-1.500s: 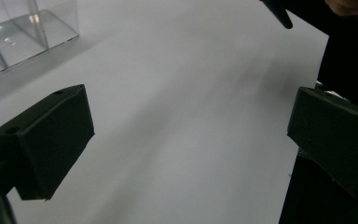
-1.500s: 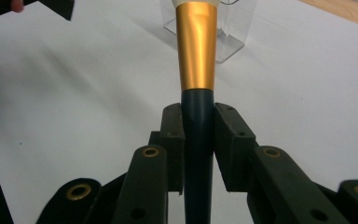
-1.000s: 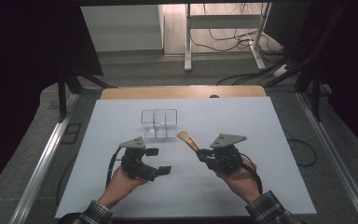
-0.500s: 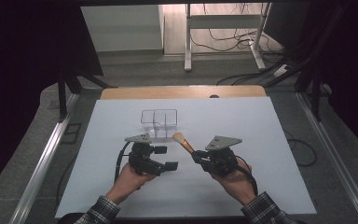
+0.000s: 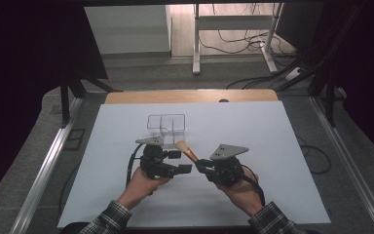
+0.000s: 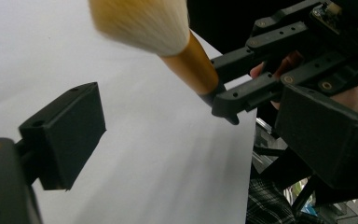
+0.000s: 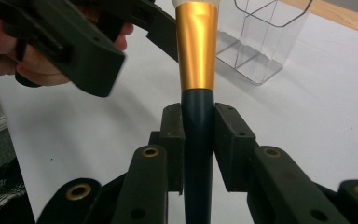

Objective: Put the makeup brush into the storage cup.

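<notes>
A makeup brush [image 5: 188,153] with pale bristles, a gold ferrule and a dark handle points up-left over the white table. My right gripper [image 5: 200,165] is shut on its dark handle [image 7: 198,135]; the ferrule [image 7: 196,46] rises beyond the pads. My left gripper [image 5: 181,162] stands open just left of the brush. Its jaws have just been closing a little, with nothing pressed between them. In the left gripper view the bristles [image 6: 140,21] hover ahead of my own jaws, and the right gripper [image 6: 219,95] holds the brush from the right.
A clear plastic organiser [image 5: 165,123] with compartments stands just behind the grippers, also near the brush tip [image 7: 261,42]. The white table sheet [image 5: 272,146] ends at a wooden strip [image 5: 190,96] at the back. Metal rails run along both sides.
My left gripper has moved right, toward the brush, and its jaws have narrowed slightly. The right gripper still holds the brush in about the same place.
</notes>
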{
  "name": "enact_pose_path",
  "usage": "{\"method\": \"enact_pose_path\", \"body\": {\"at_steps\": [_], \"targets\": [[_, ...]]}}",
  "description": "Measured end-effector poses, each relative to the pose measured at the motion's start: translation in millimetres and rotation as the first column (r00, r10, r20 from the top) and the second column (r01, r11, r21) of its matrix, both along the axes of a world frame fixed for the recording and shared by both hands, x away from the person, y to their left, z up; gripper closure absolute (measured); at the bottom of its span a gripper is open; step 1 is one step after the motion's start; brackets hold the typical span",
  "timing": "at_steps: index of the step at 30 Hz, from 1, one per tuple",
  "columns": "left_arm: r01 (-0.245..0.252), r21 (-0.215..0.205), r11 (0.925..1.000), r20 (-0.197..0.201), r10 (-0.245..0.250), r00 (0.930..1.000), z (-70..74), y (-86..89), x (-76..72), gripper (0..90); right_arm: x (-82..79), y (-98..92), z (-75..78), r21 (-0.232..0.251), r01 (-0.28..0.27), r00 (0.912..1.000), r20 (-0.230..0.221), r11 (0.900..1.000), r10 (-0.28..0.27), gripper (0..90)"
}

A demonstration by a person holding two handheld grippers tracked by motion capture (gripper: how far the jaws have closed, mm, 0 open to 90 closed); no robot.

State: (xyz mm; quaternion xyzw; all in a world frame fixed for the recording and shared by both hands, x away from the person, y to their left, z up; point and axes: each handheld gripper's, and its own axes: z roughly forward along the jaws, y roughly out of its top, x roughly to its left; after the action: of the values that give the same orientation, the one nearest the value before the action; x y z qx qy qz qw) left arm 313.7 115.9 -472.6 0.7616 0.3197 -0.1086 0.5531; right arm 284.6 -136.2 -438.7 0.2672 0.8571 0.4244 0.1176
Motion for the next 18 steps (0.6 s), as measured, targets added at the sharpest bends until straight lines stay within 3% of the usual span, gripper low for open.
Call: {"method": "enact_pose_path", "body": {"at_steps": [18], "targets": [[0.039, -0.066, 0.997, -0.047, -0.042, 0.998, 0.1, 1.5, 4.4, 47.5, -4.7, 7.5, -2.7, 0.003, -0.03, 0.9995, 0.007, 1.0, 0.03, 73.7]]}}
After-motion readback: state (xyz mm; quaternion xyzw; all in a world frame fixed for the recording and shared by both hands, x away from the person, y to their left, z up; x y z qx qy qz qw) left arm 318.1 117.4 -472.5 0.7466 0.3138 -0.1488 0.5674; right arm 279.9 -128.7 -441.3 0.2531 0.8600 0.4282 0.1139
